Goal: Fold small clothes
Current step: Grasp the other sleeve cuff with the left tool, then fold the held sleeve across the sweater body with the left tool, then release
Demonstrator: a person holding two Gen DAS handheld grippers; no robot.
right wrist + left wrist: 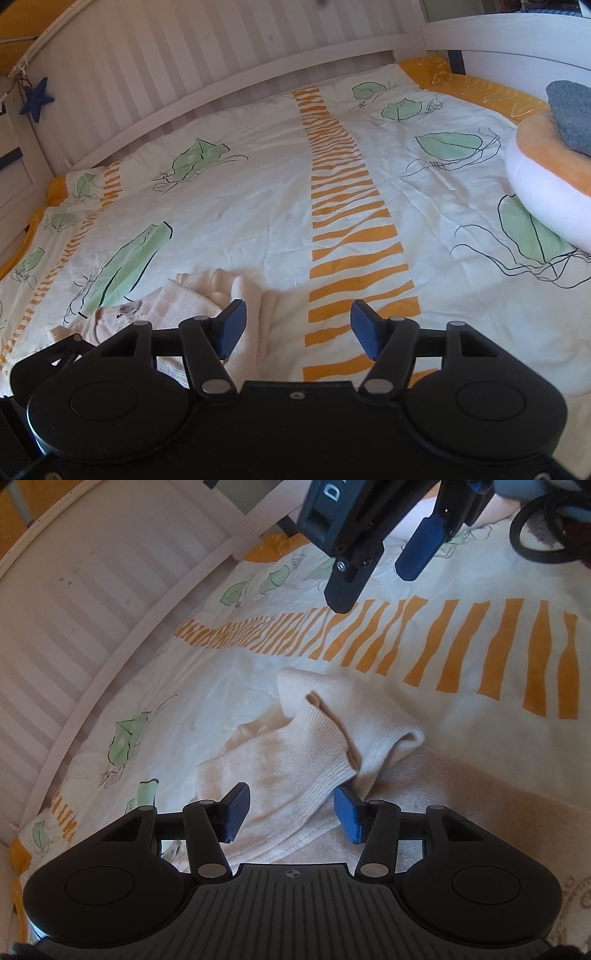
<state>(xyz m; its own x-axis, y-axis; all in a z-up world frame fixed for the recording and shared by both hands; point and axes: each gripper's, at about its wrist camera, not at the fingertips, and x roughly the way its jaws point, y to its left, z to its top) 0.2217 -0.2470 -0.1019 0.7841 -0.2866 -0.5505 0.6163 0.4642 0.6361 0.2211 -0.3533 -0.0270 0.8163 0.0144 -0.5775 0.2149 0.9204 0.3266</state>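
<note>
Cream knit sweater (295, 760) is lying crumpled on the bed's duvet (461, 686), near the slatted bed frame (110, 602) on the left. Its ribbed sleeve cuff runs diagonally, from near-left up toward far-right, with the open end pointing away from me. My left claw (291, 812) is partly open with the sleeve sitting between the pads; can't tell if they're pressing. Right claw (297, 328) is open over the orange stripe, holding nothing, with the sweater just left of it.
</note>
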